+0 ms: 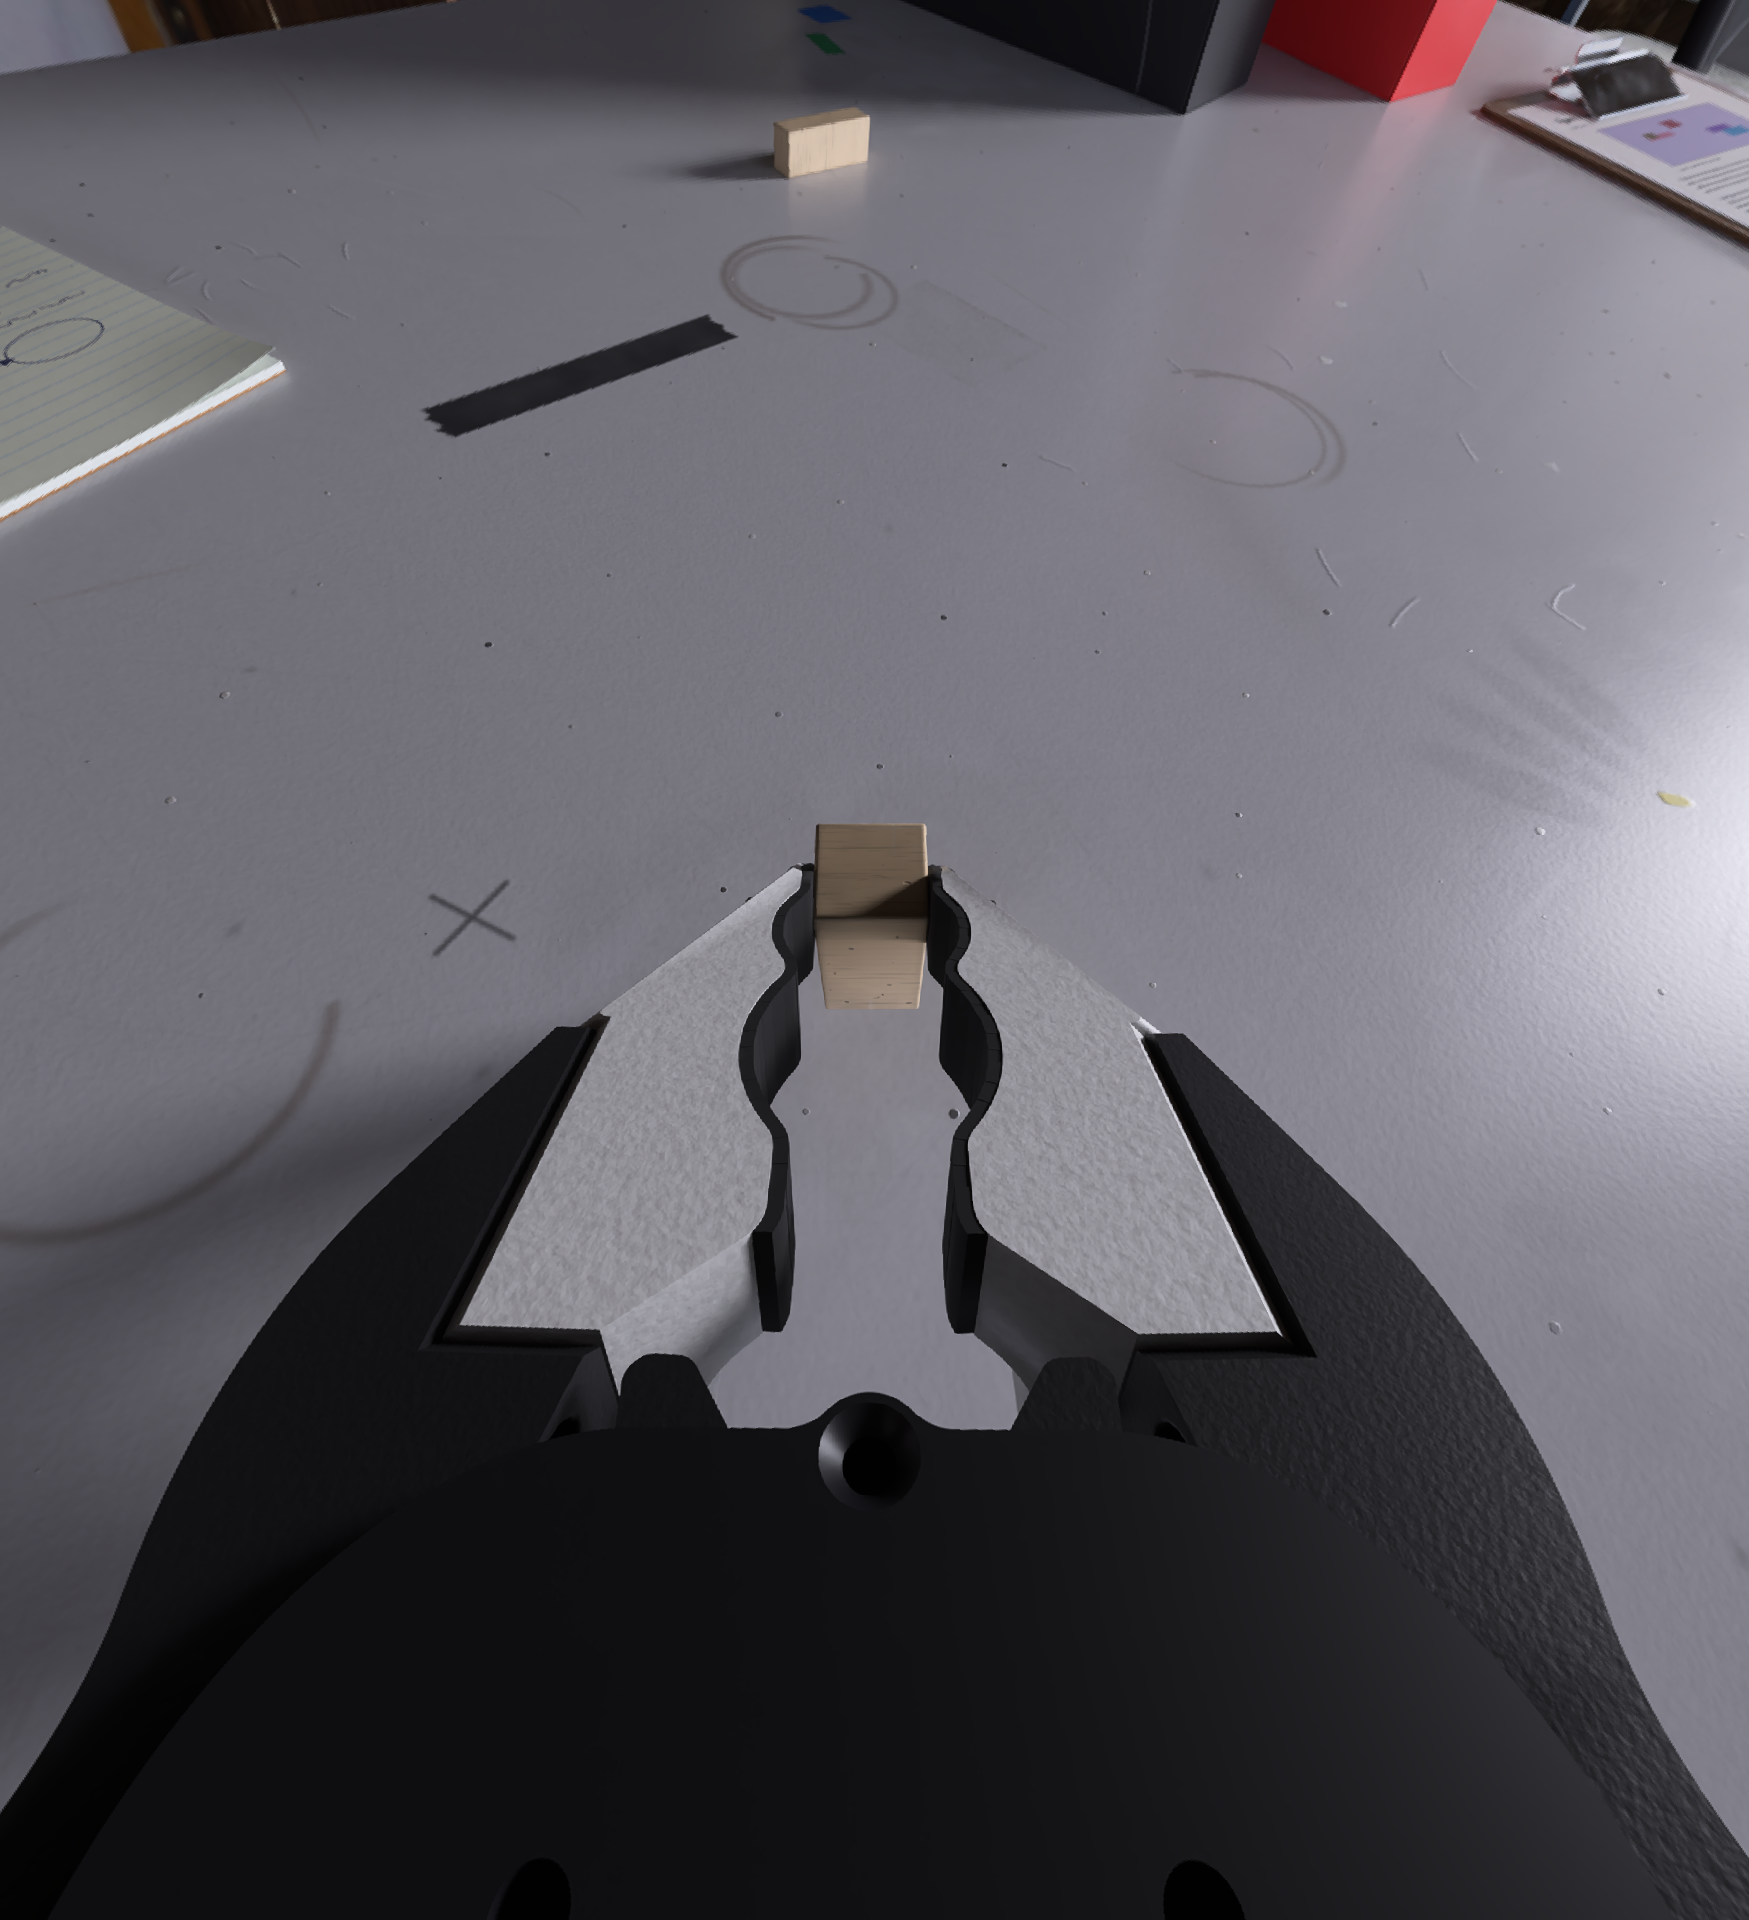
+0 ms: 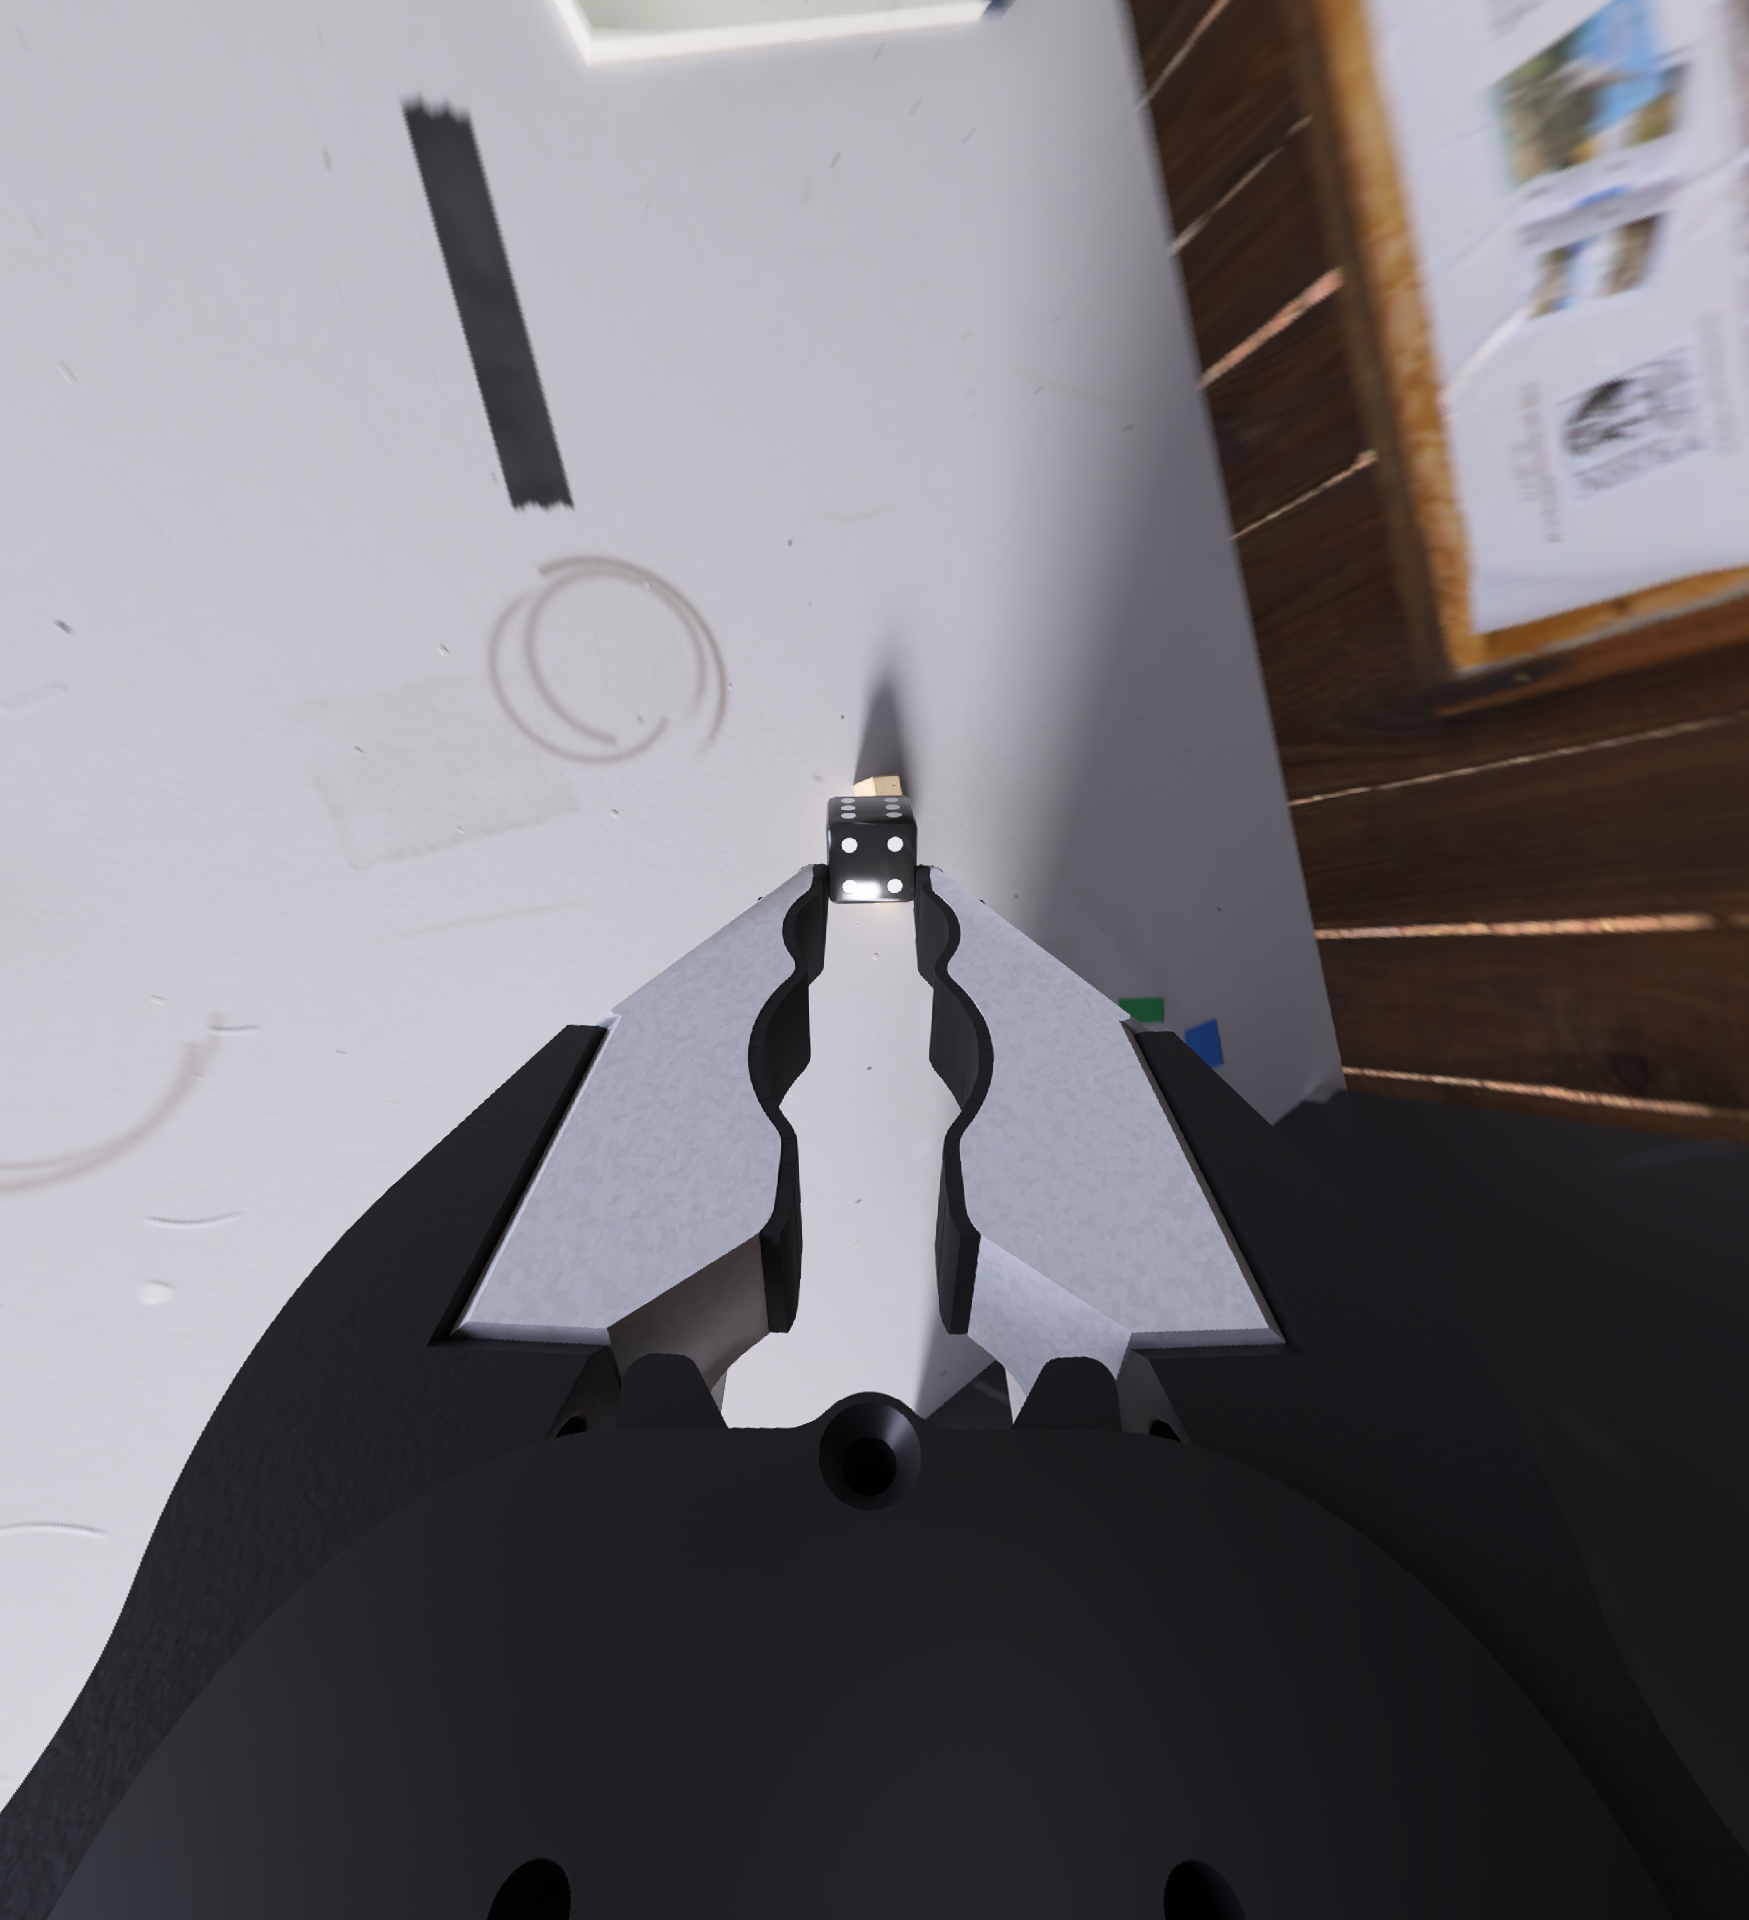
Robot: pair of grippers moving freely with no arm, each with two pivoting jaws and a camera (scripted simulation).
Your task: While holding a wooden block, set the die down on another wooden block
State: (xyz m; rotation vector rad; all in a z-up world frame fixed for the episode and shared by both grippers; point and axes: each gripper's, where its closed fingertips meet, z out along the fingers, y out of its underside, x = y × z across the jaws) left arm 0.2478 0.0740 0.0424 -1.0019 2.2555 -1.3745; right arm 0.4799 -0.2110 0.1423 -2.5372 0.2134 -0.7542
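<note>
My left gripper [image 1: 870, 896] is shut on a pale wooden block [image 1: 871, 914], held above the grey table [image 1: 1057, 644]. A second wooden block [image 1: 821, 141] lies far ahead on the table. My right gripper [image 2: 870, 878] is shut on a black die with white pips [image 2: 871, 849]. Just beyond the die, a sliver of a wooden block [image 2: 880, 784] shows, mostly hidden behind it, with a dark shadow stretching past it. I cannot tell whether the die touches that block.
A strip of black tape [image 1: 579, 376] and a lined notepad [image 1: 49, 374] lie left; a clipboard [image 1: 1701, 156], a red box [image 1: 1379, 42] and a dark box [image 1: 1140, 47] stand at the far right. A wood wall with a pinboard [image 2: 1618, 343] borders the table.
</note>
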